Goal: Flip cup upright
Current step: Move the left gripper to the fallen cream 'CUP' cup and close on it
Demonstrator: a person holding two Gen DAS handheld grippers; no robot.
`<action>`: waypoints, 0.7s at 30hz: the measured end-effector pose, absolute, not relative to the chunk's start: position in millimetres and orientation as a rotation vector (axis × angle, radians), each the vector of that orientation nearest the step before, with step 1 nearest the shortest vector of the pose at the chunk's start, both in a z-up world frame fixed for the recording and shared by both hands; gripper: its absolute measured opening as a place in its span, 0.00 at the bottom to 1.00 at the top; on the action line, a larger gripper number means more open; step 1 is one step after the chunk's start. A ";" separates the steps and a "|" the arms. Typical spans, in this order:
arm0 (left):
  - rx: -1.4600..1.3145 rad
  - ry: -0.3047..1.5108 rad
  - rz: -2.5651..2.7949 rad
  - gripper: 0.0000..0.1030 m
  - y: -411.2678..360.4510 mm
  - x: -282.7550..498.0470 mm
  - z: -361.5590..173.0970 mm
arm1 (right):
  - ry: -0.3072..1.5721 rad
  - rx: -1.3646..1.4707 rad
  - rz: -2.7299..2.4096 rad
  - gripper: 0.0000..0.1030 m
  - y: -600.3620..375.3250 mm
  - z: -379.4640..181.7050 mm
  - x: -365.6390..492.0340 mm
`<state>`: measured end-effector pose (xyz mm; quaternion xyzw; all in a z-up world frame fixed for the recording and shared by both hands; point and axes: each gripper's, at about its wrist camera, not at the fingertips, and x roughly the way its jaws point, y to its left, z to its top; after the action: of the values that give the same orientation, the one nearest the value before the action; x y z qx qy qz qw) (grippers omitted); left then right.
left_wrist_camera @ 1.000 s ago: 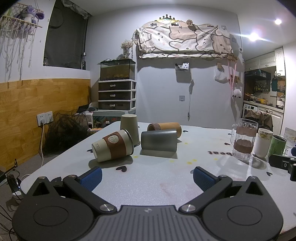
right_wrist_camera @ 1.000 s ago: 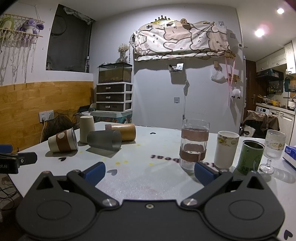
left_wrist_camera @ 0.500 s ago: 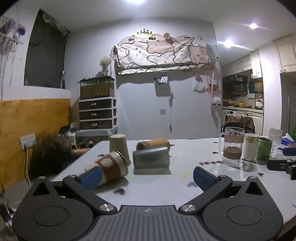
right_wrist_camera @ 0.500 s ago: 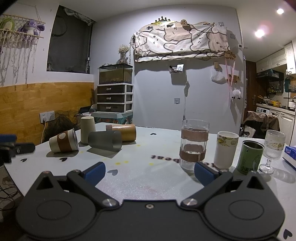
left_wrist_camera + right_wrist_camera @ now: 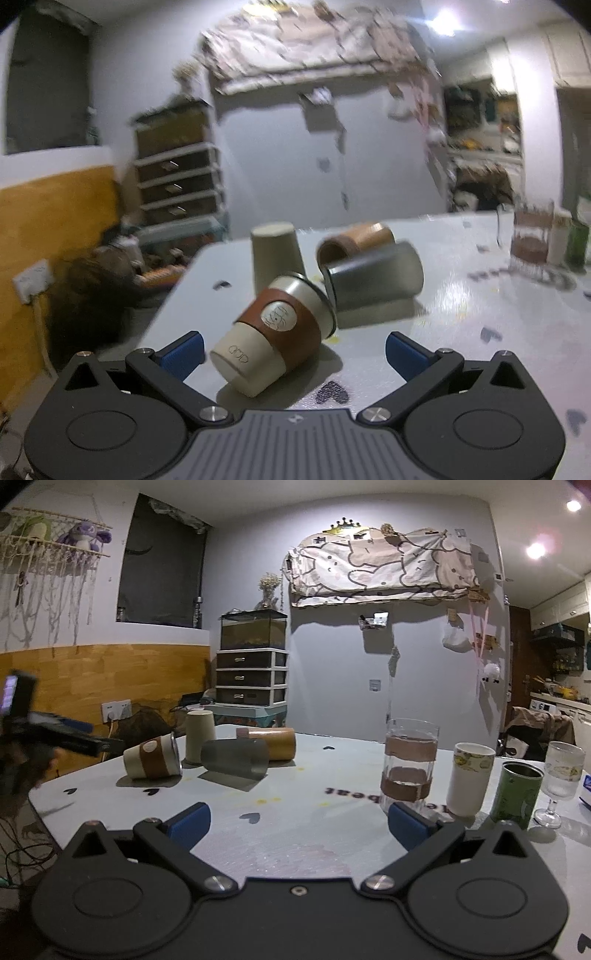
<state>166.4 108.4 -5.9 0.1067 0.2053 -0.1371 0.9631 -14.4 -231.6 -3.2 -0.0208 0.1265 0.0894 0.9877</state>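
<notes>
While the left gripper [image 5: 293,347] stood just short of the sleeved cup [image 5: 275,332] in the left wrist view, its jaws were wide and held nothing. The cup lay on its side on the table [image 5: 461,314], base toward the camera, steel-rimmed mouth pointing away toward the grey tumbler [image 5: 373,275], which it appeared to touch or nearly touch. To do the step well, in my judgement, the jaws should straddle the brown sleeve, where grip looks best, and close squarely before any rotation; the lift should clear the tumbler and the inverted beige cup [image 5: 275,254] behind. This view was blurred, so finer contact could not be confirmed.

From the right wrist view, the right gripper [image 5: 297,823] also had its jaws wide and empty, well apart from the sleeved cup [image 5: 153,760]. The cup was cream with a brown band and pale round badge, lying left of the grey tumbler [image 5: 234,758]. The left gripper [image 5: 70,734] showed beyond it.
</notes>
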 end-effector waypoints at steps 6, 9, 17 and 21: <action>0.344 0.523 -0.289 1.00 109.1 216.5 -19.6 | 0.247 -0.057 0.211 1.00 -230.8 -4.3 -19.1; 0.423 0.576 -0.289 1.00 107.3 229.8 -23.7 | 0.244 -0.062 0.218 1.00 -229.7 -4.8 -20.3; 0.711 0.652 -0.243 0.77 90.4 245.2 -43.2 | 0.240 -0.088 0.253 1.00 -223.4 -10.0 -20.6; 0.713 0.661 -0.241 0.71 90.4 240.3 -41.1 | 0.234 -0.081 0.254 1.00 -225.9 -10.2 -21.7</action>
<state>240.3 90.4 -41.1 0.3419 0.3170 -0.1155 0.8771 -21.7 -225.9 -10.2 -0.0404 0.1164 0.1263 0.9843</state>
